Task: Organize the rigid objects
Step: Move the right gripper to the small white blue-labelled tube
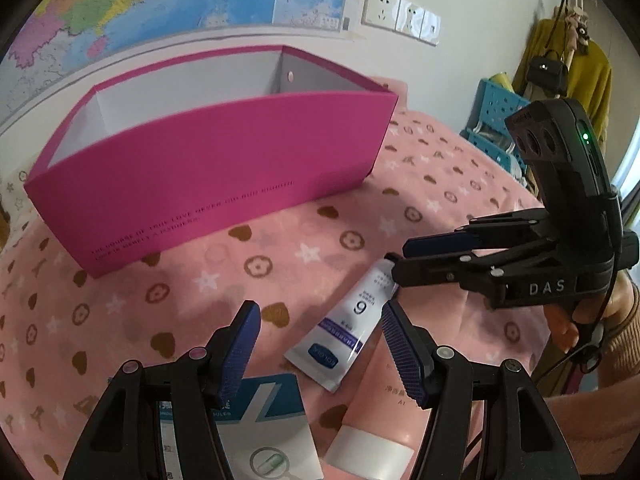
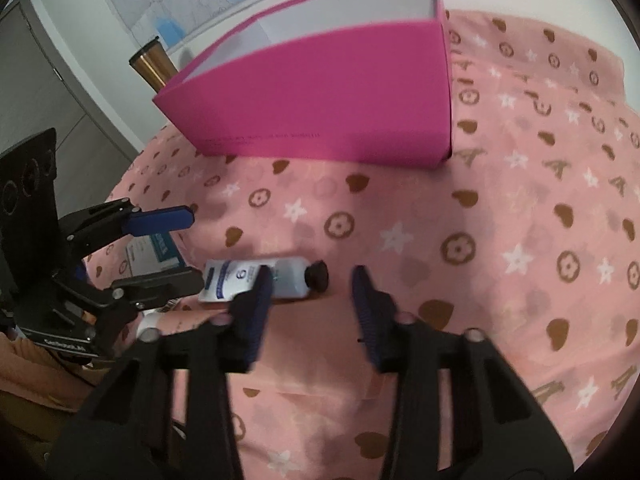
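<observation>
An open magenta box stands on the pink patterned cloth. In front of it lies a white tube marked 6, with its black cap. Beside it are a pink tube with a white cap and a blue and white medicine box. My left gripper hovers open above the medicine box and the tubes. My right gripper is low over the cloth, jaws apart around the white tube's cap end, pressing nothing.
A gold tumbler stands behind the box's left corner. A map and wall sockets are on the wall behind. A blue crate and hanging coats are at the far right. A person's sleeve shows behind the right gripper.
</observation>
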Demonstrator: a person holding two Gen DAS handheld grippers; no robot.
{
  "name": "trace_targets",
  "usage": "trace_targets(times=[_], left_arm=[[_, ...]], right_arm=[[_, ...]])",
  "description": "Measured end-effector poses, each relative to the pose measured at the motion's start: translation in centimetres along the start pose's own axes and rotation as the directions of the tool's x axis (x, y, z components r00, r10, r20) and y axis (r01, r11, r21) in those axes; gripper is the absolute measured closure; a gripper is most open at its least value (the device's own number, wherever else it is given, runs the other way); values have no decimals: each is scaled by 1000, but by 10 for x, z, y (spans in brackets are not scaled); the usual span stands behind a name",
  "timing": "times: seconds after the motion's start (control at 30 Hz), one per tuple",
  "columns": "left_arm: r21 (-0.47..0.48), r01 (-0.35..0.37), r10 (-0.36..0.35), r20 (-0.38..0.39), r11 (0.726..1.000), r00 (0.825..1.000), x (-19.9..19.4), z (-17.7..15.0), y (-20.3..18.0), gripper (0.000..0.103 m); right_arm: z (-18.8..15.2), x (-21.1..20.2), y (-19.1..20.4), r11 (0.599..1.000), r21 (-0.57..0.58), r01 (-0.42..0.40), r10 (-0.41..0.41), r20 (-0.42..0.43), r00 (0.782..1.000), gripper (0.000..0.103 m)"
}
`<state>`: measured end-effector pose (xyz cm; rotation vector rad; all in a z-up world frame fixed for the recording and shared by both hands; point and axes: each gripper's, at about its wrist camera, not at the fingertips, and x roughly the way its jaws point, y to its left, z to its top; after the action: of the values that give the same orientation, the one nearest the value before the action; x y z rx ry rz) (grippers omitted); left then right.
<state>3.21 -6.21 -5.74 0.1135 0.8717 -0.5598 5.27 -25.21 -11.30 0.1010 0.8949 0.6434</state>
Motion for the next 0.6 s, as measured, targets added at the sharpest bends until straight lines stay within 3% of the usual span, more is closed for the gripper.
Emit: trace_targets(times=[0.07,0.17,0.4,0.6], left_arm=[[3,3,-3,-3,1000,1000,1,0,0,40],[3,8,-8,-5,1000,1000,2,0,2,40],[24,25,-24,-30,999,999,12,-1,-2,41],[16,24,-23,-73,1000,997,28,-1,-3,62]], right_arm=[[0,1,-2,1000,5,-8,8,5,1000,69],[2,3,-6,999,24,-39,39,7,999,89],[7,14,-13,996,67,-58,58,2,998,89],[15,19,-16,981,138,-133,132,18,991,86]])
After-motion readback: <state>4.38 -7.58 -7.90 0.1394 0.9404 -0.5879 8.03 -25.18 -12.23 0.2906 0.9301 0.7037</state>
